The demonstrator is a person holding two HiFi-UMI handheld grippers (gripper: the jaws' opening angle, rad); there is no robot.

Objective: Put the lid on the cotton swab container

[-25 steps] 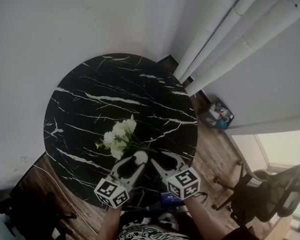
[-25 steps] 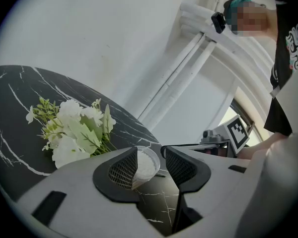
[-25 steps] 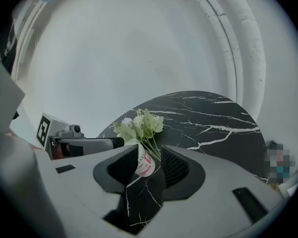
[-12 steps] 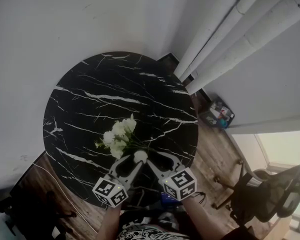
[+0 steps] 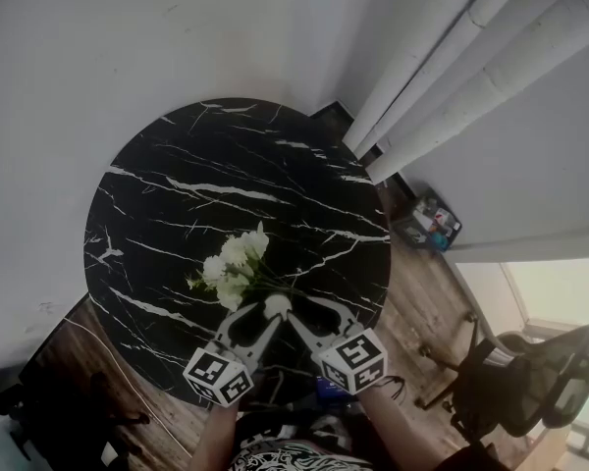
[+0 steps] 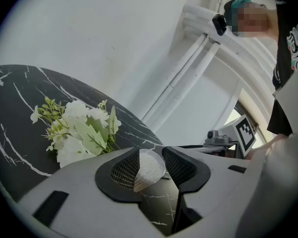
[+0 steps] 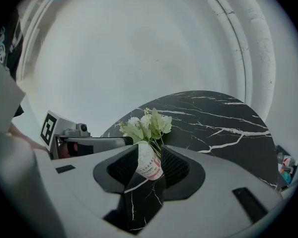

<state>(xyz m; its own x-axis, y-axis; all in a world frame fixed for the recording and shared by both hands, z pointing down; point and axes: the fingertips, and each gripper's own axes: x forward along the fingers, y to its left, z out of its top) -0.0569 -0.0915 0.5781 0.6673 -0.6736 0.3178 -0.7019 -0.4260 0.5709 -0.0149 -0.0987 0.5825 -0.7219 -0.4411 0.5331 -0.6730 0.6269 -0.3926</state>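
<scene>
Your right gripper (image 5: 300,318) has its jaws clamped on the container (image 7: 149,164), a small white tube with a pink label. In the right gripper view its long axis runs slantwise between the pads: the labelled end sits low, nearer the camera, and the top leans up and left, toward your other gripper. Your left gripper (image 5: 266,314) has its jaws pressed on the lid (image 6: 150,168), a clear round piece with white showing through it. In the left gripper view its wide round face turns up and right, toward the right gripper, and its narrow end points down and back between the pads. The two grippers meet tip to tip, so the lid sits right at the container's top. No view shows whether it is fully seated there or only touching. From the head view, both pieces are held over the near edge of the black marbled table (image 5: 206,175), just in front of the white flowers (image 5: 234,263) that lie on it.
</scene>
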